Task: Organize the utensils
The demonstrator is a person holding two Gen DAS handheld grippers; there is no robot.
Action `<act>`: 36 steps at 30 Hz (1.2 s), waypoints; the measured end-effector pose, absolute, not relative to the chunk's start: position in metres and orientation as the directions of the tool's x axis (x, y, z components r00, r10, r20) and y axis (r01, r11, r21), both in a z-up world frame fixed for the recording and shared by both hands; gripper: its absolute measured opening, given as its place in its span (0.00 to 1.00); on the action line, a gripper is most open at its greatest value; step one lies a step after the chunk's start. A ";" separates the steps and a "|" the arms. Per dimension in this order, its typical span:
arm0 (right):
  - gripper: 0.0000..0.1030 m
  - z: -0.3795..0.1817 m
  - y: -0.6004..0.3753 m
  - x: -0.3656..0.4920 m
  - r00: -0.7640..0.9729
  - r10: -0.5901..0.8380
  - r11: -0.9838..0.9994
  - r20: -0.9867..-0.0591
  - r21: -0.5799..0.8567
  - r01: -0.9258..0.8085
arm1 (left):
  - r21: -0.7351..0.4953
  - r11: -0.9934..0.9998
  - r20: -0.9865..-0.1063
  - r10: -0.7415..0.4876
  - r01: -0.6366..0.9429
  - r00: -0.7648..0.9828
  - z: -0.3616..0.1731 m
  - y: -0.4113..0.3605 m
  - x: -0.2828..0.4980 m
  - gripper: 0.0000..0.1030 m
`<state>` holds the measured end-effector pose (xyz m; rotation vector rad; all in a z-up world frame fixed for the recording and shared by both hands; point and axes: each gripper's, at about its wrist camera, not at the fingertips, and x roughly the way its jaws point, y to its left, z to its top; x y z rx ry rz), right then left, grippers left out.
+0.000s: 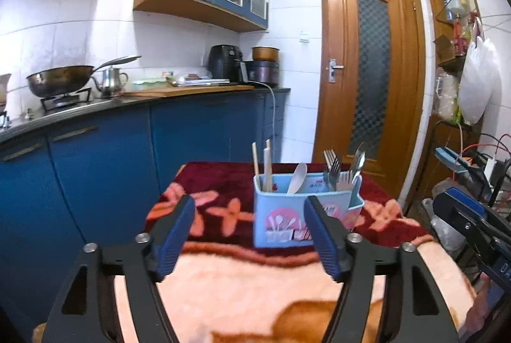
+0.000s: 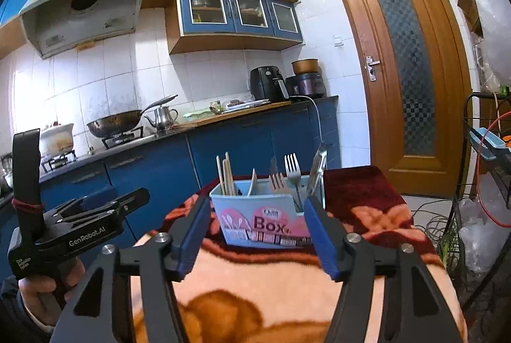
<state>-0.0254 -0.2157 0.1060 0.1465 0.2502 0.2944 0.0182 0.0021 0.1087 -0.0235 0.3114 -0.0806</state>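
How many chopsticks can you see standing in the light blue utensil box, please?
3 pale wooden chopsticks, all upright in the leftmost compartment of the light blue plastic utensil box; overlap may hide more.

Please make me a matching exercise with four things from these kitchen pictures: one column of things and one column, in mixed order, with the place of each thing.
Things:
1. chopsticks
2. wok
3. air fryer
4. utensil box

Places:
A. on the gas stove
B. on the flowered blanket, in front of both grippers
C. standing at the left end of the box
D. on the counter, beside the rice cooker

Pairs: 1-C, 2-A, 3-D, 4-B
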 end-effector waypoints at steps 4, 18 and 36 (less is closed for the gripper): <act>0.76 0.092 -0.217 -0.035 0.930 0.284 0.953 -0.232 0.171 -0.249 | -0.037 0.995 -0.304 -0.098 0.091 0.947 0.091 0.009 0.009 0.74; 0.85 0.029 -0.222 -0.033 0.943 0.180 0.982 -0.280 0.103 -0.157 | -0.012 1.000 -0.375 -0.006 0.002 0.927 0.028 0.000 0.011 0.74; 0.85 0.013 -0.230 -0.029 0.954 0.116 0.991 -0.275 0.100 -0.092 | 0.001 1.000 -0.400 0.020 -0.021 0.916 0.003 -0.005 0.019 0.74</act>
